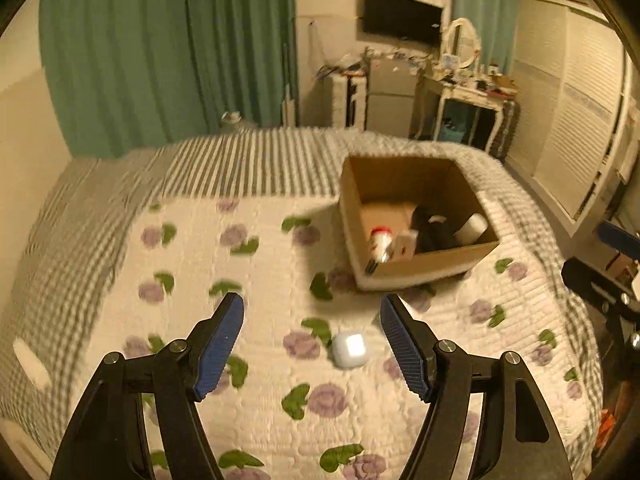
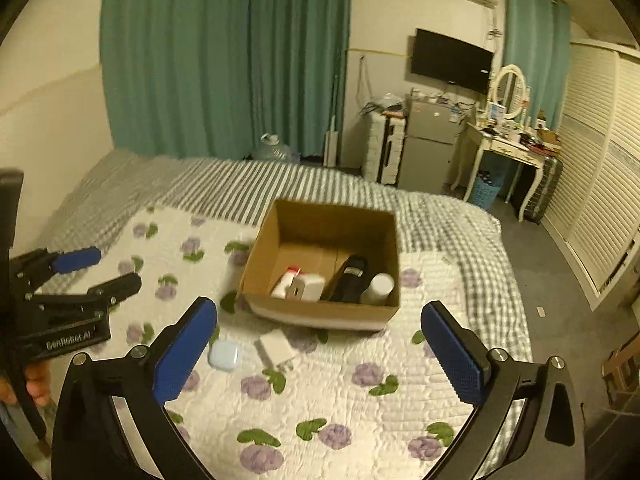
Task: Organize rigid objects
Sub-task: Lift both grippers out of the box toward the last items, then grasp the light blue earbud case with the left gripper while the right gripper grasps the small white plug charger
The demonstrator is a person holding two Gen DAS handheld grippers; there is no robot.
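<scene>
1. A quilted bed [image 1: 280, 400] carries an open cardboard box [image 1: 420, 270] already holding several items.
2. The left claw [image 1: 312, 340] and right claw [image 2: 320, 344] hover, jaws apart, empty.
3. A white charger [image 2: 277, 347] lies just before the box.
4. Beside it, an earbud case [image 1: 349, 349]: probably light, smooth, slippery; grip its flat sides.

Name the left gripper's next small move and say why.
Probably ease the left gripper forward and down over the small white case. Its jaws are open and empty, the case lies on the quilt just ahead between them, still outside the cardboard box.
</scene>
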